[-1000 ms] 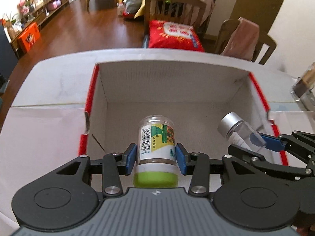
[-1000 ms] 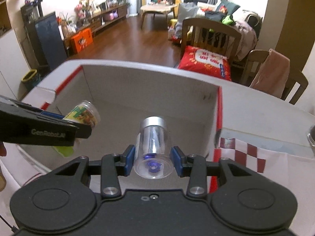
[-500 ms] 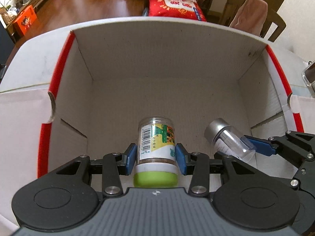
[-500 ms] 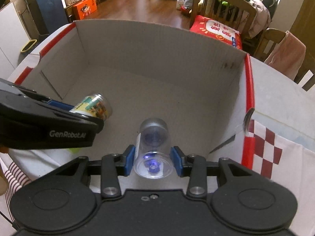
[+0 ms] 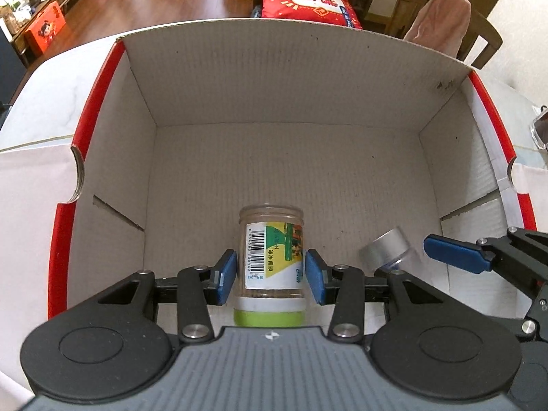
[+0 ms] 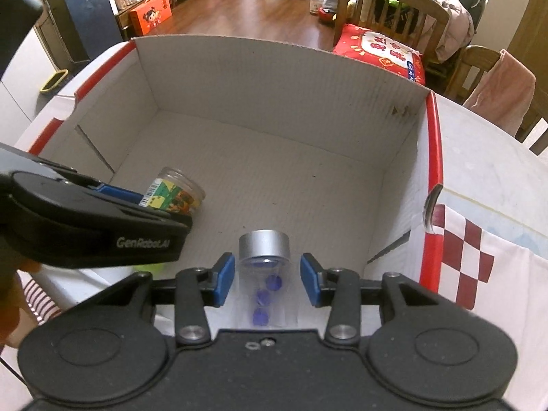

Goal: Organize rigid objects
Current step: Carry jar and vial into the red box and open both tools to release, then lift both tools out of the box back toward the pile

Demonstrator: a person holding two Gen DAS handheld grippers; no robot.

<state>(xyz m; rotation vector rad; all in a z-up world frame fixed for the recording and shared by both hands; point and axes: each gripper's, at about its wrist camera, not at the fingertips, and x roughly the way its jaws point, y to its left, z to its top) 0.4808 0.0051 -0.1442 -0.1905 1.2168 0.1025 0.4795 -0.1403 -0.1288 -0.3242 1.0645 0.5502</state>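
A clear jar with a green lid (image 5: 274, 257) lies on the floor of the open cardboard box (image 5: 274, 78), lid end towards the camera. My left gripper (image 5: 270, 274) straddles it, its jaws opening, with thin gaps between the pads and the jar. A clear vial with a silver cap (image 6: 264, 245) and blue beads inside rests on the box floor (image 6: 274, 171). My right gripper (image 6: 267, 275) is around the vial, jaws opening, pads clear of it. The vial (image 5: 385, 251) and the jar (image 6: 174, 193) also show in each other's wrist views.
The box has red-edged walls and stands on a white table. A red-checked cloth (image 6: 462, 239) lies right of it and a glass object (image 5: 541, 130) at the far right. Wooden chairs and a red cushion (image 5: 308, 3) stand beyond the table.
Both grippers sank deeper into the box. The jaws of each parted from the jar and the vial, which now lie on the box floor.
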